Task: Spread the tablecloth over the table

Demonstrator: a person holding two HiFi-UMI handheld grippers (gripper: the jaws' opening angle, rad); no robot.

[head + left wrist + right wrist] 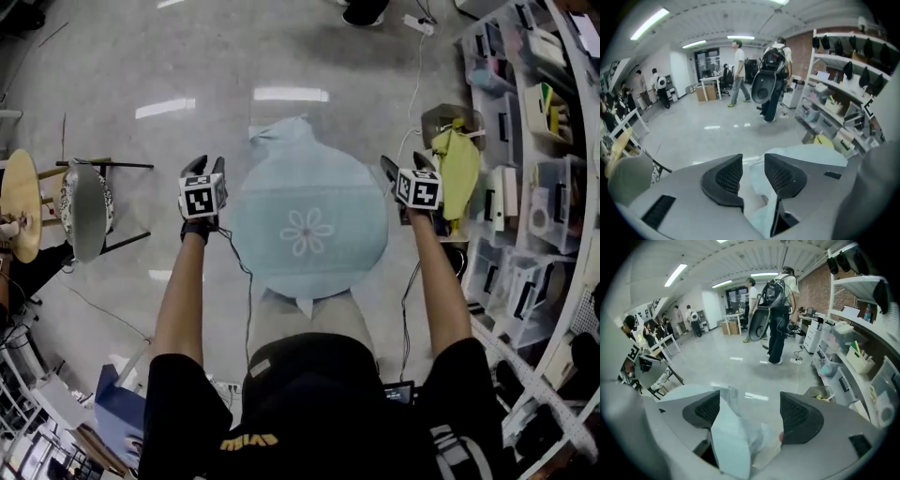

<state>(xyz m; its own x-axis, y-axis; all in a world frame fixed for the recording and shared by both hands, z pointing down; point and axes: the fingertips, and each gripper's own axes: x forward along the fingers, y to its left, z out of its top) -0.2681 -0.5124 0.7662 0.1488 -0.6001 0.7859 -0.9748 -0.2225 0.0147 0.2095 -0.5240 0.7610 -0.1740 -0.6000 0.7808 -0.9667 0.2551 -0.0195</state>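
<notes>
Lying spread in a rounded shape over the table it hides, the pale blue tablecloth (309,225) shows its white flower print in front of the person, with one corner peaked at the far edge. The left gripper (206,165) hangs just beside its left edge and the right gripper (406,164) beside its right, both with jaws parted and clasping nothing. A yellow cloth (457,169) and shelves (534,141) stand further right
</notes>
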